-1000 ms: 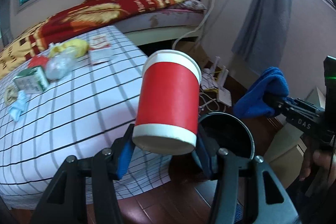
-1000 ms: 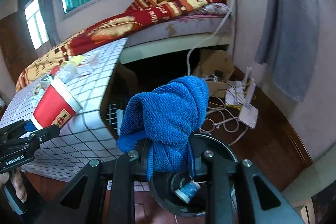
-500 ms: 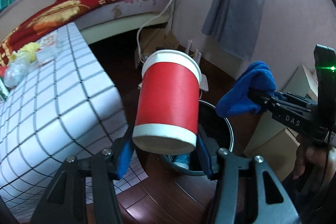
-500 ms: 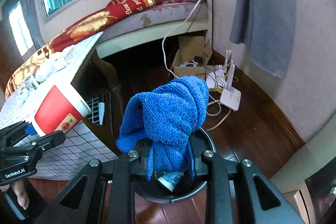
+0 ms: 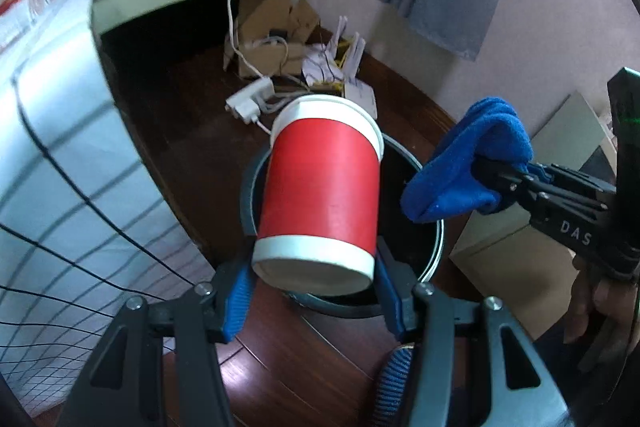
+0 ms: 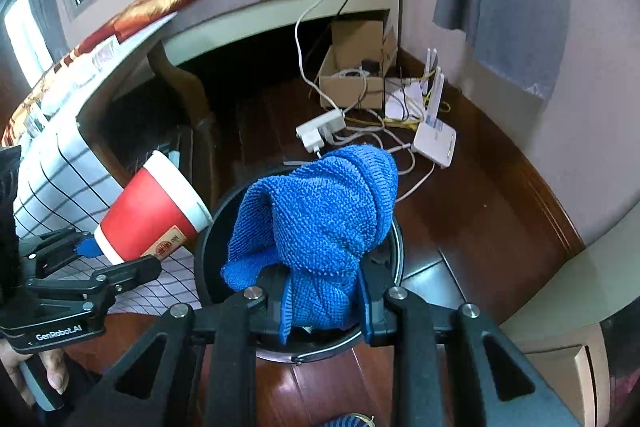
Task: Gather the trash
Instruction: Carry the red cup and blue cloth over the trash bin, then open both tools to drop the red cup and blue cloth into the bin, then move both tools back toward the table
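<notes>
Holding the cup (image 5: 320, 183) over the bin (image 5: 434, 251), left gripper (image 5: 314, 287) jaws clenched on it, right gripper (image 6: 316, 291) jaws grasping the cloth (image 6: 320, 223); next we release the cup.

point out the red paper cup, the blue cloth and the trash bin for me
red paper cup (image 5: 320, 187), left wrist view, middle of its red side wall
blue cloth (image 6: 320, 211), right wrist view, centre of the bunched fabric
trash bin (image 5: 434, 247), left wrist view, right part of its dark rim
</notes>
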